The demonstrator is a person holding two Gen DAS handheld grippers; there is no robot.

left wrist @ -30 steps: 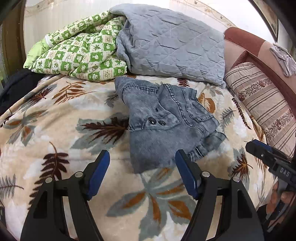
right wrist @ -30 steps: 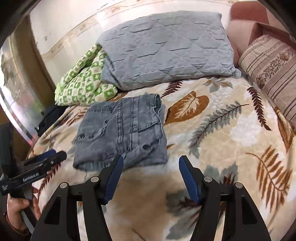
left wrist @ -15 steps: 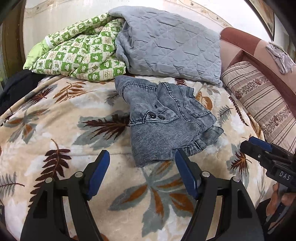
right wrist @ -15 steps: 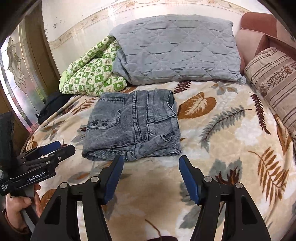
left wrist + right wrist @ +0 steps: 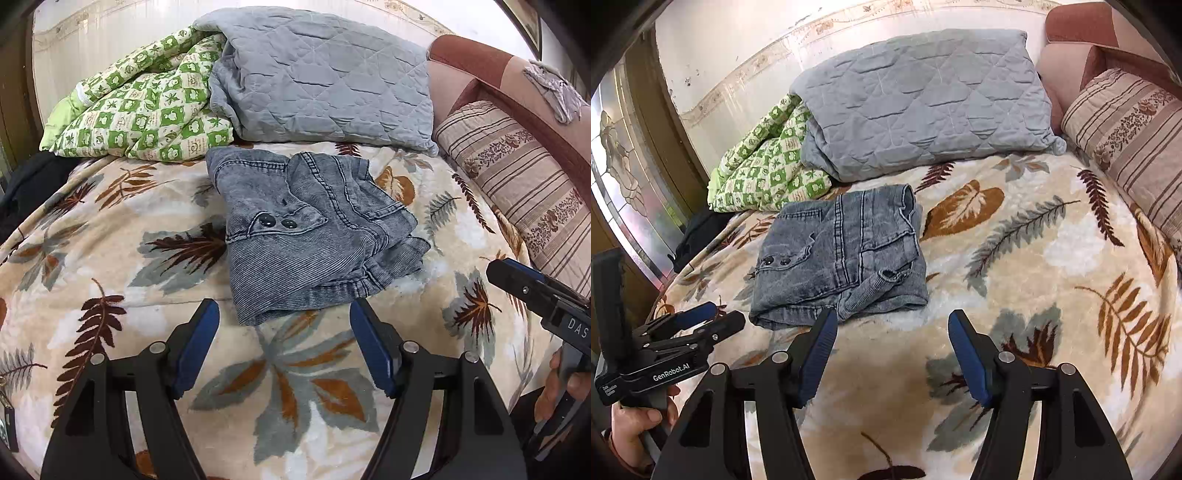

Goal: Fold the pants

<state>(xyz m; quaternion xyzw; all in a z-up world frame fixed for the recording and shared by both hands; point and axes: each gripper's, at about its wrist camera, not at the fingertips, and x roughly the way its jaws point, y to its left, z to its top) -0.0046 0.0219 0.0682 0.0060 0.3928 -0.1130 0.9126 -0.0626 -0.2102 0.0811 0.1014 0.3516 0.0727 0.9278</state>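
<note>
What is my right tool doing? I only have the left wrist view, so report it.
Observer: The right tool is open, with nothing between its fingers, near the front edge of the folded pants.
Operator: Check the left side beyond my frame.
Observer: A patterned glass panel stands beside the bed there.
Operator: Read me the left tool's label.
Observer: The left tool has GenRobot.AI printed on its side.
</note>
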